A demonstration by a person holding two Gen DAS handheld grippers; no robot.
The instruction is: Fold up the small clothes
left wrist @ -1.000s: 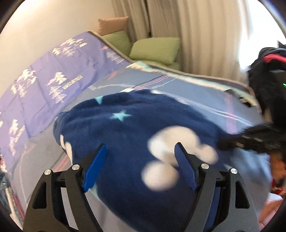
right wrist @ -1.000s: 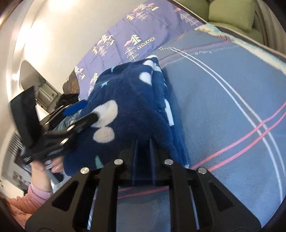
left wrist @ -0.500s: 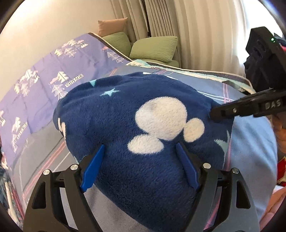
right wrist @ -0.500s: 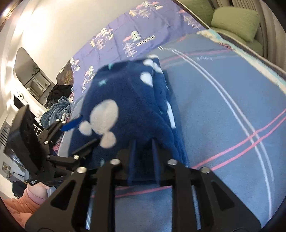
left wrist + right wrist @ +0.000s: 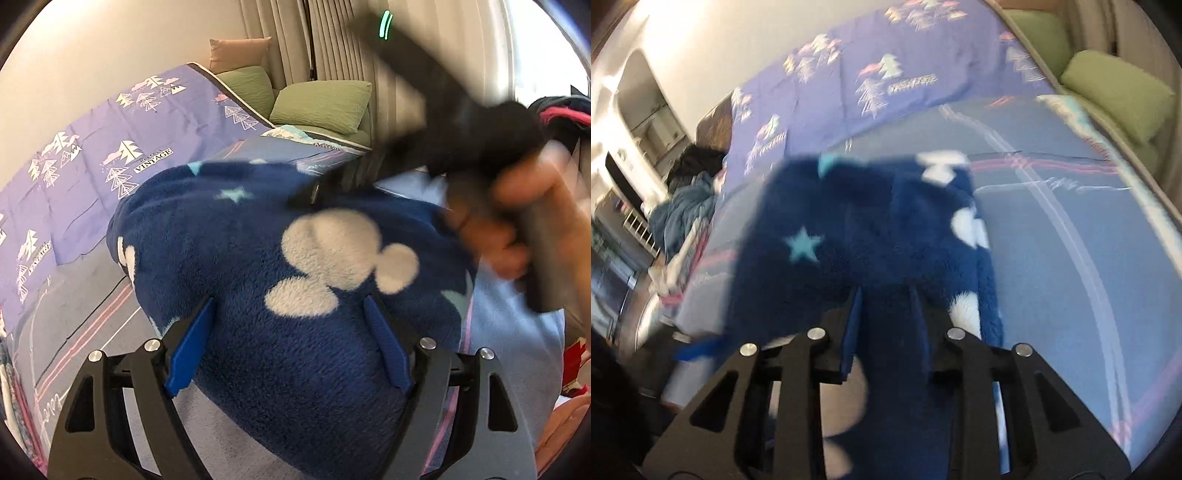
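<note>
1. Navy fleece, thick and fuzzy, fills the centre of both views: a small garment (image 5: pixel 295 280) printed with cream mouse-head shapes and pale stars, lying in a soft mound on a blue bedspread (image 5: pixel 1071 258) with pink and white lines.
2. I see my left gripper (image 5: pixel 291 350) at the bottom of the left wrist view, its blue pads spread wide on either side of the fleece; I cannot see them pressing on it, so I read it as holding nothing.
3. I see my right gripper (image 5: pixel 886 325) at the bottom centre of the right wrist view with a fold of the fleece between its fingers. The jaws have just been closing a little after opening, and they stand narrow with the cloth passing between them; the picture is blurred, but I judge the fold is pinched.
4. In the left wrist view that same gripper and the hand (image 5: pixel 517 229) carrying it are a dark blur at the upper right, over the far edge of the garment.
5. I judge the cloth light, limp and bulky. It should sag and bunch rather than hold a crease, though its nap should keep it from slipping.
6. I would take hold at an edge or corner, through all layers, not the puffy middle.
7. Beyond lie a purple sheet (image 5: pixel 92 158) at upper left and green cushions (image 5: pixel 321 107) at top centre.
</note>
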